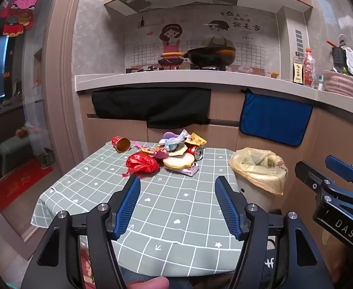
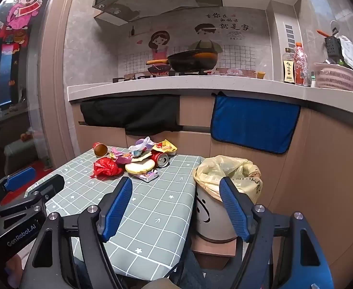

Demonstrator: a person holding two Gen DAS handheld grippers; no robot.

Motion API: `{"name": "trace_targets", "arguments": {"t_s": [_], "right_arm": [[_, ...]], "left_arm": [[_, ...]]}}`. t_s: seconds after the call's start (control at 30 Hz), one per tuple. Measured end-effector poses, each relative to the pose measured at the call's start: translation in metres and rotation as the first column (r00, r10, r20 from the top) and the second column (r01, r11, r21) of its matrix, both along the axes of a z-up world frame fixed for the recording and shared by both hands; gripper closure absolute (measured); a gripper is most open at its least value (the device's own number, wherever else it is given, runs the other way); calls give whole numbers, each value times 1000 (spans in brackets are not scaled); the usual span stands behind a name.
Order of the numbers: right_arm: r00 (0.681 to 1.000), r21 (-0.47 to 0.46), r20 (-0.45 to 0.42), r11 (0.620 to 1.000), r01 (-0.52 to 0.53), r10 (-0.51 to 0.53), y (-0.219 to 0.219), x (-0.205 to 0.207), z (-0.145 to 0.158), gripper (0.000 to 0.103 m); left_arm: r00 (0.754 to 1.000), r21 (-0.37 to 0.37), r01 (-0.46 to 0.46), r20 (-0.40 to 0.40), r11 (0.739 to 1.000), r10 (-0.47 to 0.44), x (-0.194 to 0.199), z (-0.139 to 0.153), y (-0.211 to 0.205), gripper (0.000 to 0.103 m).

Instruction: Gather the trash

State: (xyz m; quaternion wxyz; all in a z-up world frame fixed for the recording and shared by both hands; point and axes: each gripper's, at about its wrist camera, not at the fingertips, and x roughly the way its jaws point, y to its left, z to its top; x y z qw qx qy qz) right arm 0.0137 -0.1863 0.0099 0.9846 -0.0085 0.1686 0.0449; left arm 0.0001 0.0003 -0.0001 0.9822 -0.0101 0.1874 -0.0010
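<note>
A heap of trash lies at the far end of the small table [image 1: 166, 207]: a crumpled red bag [image 1: 142, 163], a tipped red paper cup [image 1: 121, 143], a red can [image 1: 196, 152], a pale round lid [image 1: 178, 161] and colourful wrappers [image 1: 176, 142]. A bin lined with a yellow bag [image 1: 260, 168] stands right of the table. My left gripper [image 1: 177, 185] is open and empty over the near table. My right gripper [image 2: 176, 187] is open and empty, near the table's right edge and the bin [image 2: 227, 171]. The heap also shows in the right wrist view [image 2: 137, 161].
A kitchen counter [image 1: 176, 77] runs behind the table, with a black wok [image 1: 210, 54], bottles [image 1: 304, 69] and a pink basket [image 1: 342, 84]. A black cloth [image 1: 152, 106] and a blue cloth [image 1: 275, 118] hang from it. The bin stands on a brown box [image 2: 212, 248].
</note>
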Motion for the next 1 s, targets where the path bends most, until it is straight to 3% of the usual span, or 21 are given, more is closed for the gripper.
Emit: {"name": "trace_targets", "arguments": {"t_s": [1.0], "right_arm": [[1000,-1,-30,1000,7,-7,-1,1,-5,30]], "left_arm": [[1000,13,8,-10,1000,-8,-1,-5,0,38]]}}
